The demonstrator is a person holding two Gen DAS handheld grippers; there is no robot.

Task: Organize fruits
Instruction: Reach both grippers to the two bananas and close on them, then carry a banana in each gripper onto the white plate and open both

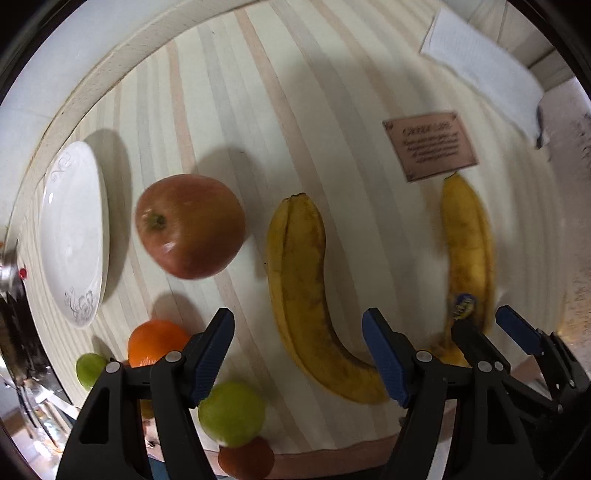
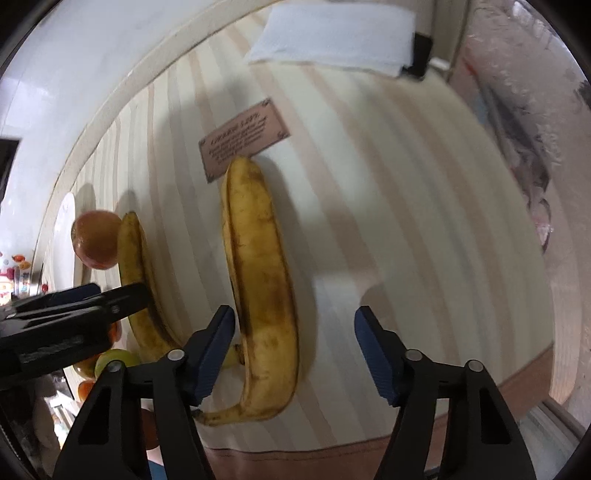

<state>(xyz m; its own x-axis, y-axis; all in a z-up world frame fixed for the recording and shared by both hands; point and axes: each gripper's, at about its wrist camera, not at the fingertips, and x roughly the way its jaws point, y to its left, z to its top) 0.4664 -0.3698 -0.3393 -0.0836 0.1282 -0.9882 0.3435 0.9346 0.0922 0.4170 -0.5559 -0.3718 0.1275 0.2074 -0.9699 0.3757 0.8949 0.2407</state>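
In the left wrist view my left gripper [image 1: 297, 352] is open above a banana [image 1: 303, 291] that lies between its fingers. A red apple [image 1: 190, 226] lies left of it, with an orange [image 1: 155, 341], two green fruits [image 1: 232, 412] and a white plate [image 1: 74, 232] further left. A second banana [image 1: 467, 254] lies to the right, with my right gripper [image 1: 491, 328] open over its stem end. In the right wrist view my right gripper [image 2: 293, 349] is open around that second banana [image 2: 258, 280]. The first banana [image 2: 138, 280], apple [image 2: 96, 243] and left gripper [image 2: 92, 299] show at left.
The fruits lie on a striped tablecloth [image 1: 332, 110]. A brown printed card [image 1: 430, 146] lies just beyond the second banana, and it also shows in the right wrist view [image 2: 242, 138]. A white paper towel [image 2: 332, 35] lies at the far edge. The table's front edge [image 2: 332, 450] is close below.
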